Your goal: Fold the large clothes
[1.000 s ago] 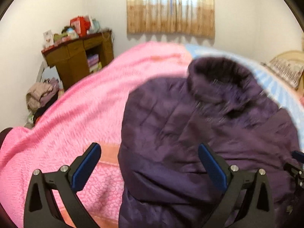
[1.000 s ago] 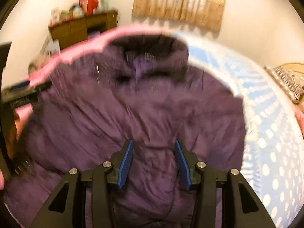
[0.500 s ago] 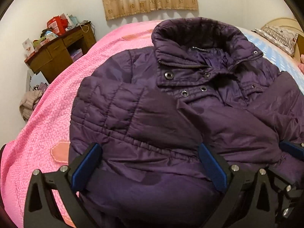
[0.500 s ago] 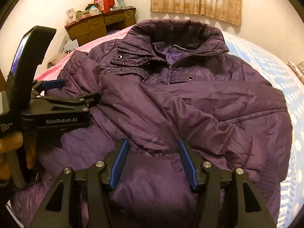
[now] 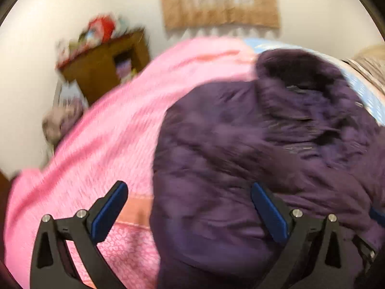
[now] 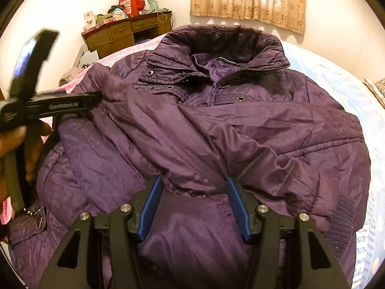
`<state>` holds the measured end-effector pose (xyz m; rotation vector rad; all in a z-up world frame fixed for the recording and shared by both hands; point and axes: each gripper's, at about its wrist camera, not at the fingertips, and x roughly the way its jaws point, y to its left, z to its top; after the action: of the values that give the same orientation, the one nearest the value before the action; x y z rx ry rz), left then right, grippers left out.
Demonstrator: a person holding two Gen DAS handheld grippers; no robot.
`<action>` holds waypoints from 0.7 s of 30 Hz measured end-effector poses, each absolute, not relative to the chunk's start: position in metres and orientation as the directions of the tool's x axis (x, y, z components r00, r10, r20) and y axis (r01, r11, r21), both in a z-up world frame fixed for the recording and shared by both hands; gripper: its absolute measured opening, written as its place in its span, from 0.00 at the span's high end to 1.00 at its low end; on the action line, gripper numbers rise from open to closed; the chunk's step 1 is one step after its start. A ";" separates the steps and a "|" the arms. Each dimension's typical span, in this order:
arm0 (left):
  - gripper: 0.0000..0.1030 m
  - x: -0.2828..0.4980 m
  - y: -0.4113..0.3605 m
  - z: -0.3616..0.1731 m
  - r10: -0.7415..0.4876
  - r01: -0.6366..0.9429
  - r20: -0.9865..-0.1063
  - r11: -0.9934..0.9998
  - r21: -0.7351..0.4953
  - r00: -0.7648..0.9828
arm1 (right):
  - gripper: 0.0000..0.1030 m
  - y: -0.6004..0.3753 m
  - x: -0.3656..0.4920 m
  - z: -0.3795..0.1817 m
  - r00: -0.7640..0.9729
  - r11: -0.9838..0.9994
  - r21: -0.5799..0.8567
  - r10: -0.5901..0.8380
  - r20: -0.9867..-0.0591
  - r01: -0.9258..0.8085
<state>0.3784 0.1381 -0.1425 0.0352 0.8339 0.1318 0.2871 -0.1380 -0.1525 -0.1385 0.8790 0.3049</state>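
Observation:
A dark purple padded jacket lies front up on the bed, collar at the far end, both sleeves folded across its chest. My right gripper hovers low over the jacket's lower middle, jaws open, nothing between them. My left gripper is wide open over the jacket's left edge, empty; this view is blurred by motion. The left gripper also shows in the right wrist view, at the jacket's left shoulder, held by a hand.
The bed has a pink blanket on the left and a blue dotted sheet on the right. A wooden desk with clutter stands by the far wall. A curtain hangs behind. Clothes are piled on the floor.
My left gripper has swung left and back, so more pink blanket shows and its view is blurred. My right gripper has opened a little wider and stayed over the jacket.

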 end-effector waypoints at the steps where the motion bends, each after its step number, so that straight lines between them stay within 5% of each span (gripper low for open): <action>1: 0.00 0.384 0.143 -0.152 0.082 -0.088 -0.767 0.996 0.034 0.636 | 0.46 -0.138 0.287 -0.153 0.598 0.948 0.006 0.206 -0.775 -0.318; 4: 0.00 0.390 0.152 -0.166 0.017 -0.077 -0.791 0.996 -0.038 0.612 | 0.46 -0.138 0.287 -0.153 0.597 0.948 0.009 0.208 -0.775 -0.317; 21: 0.00 0.388 0.140 -0.172 0.052 -0.076 -0.782 0.997 0.006 0.621 | 0.44 -0.139 0.289 -0.154 0.595 0.949 0.013 0.210 -0.776 -0.316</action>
<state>0.3879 0.1402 -0.1718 -0.0290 0.8974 0.0739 0.2889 -0.1392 -0.1537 -0.1306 0.8824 0.3065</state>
